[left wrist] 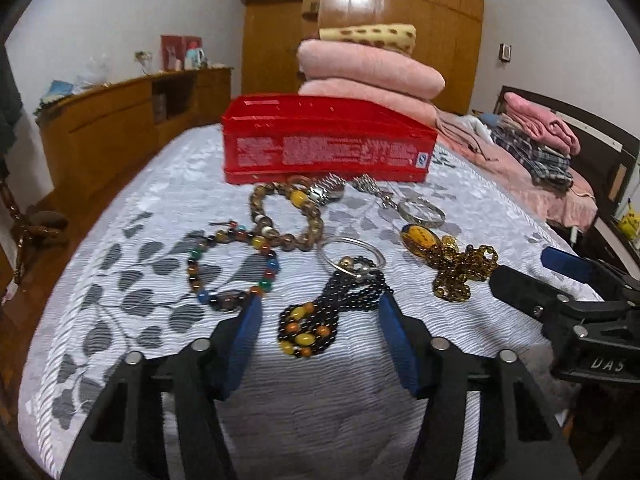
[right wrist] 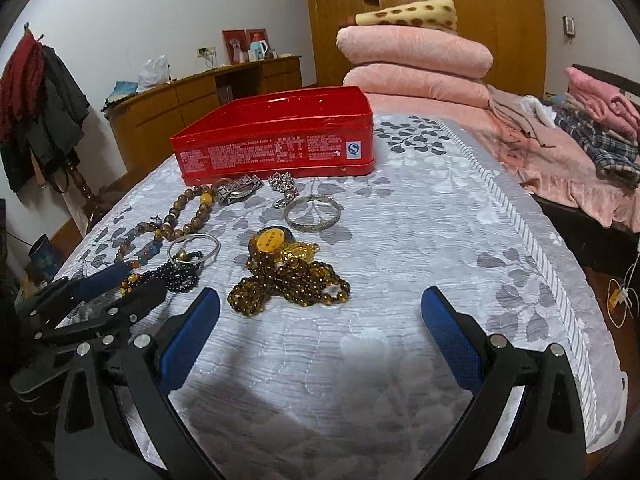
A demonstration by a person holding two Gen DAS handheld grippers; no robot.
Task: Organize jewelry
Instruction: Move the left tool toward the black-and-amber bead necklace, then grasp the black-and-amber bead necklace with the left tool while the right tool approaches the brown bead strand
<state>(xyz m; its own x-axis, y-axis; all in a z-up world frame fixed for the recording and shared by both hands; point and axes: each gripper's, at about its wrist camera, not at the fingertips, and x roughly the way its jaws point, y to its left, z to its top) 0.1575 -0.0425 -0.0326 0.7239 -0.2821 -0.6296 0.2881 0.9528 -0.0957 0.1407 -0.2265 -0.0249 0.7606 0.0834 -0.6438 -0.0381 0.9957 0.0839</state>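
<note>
Jewelry lies on a white leaf-patterned bedspread (left wrist: 132, 280) before an open red tin box (left wrist: 328, 148), also in the right wrist view (right wrist: 276, 144). My left gripper (left wrist: 320, 312) is open, its blue pads either side of a black bead necklace (left wrist: 320, 312) with amber beads. A thin silver bangle (left wrist: 352, 256), a multicoloured bead bracelet (left wrist: 232, 268), a brown bead bracelet (left wrist: 286, 212), a watch (left wrist: 328, 192), a wide silver bangle (left wrist: 422, 212) and an amber bead necklace (left wrist: 456, 264) lie around. My right gripper (right wrist: 320, 308) is open, just short of the amber necklace (right wrist: 288, 276).
Folded pink blankets (left wrist: 368, 76) are stacked behind the tin. Folded clothes (right wrist: 600, 132) lie at the right. A wooden cabinet (right wrist: 192, 100) and wardrobe (left wrist: 360, 20) stand behind the bed. Coats (right wrist: 36, 96) hang at the left.
</note>
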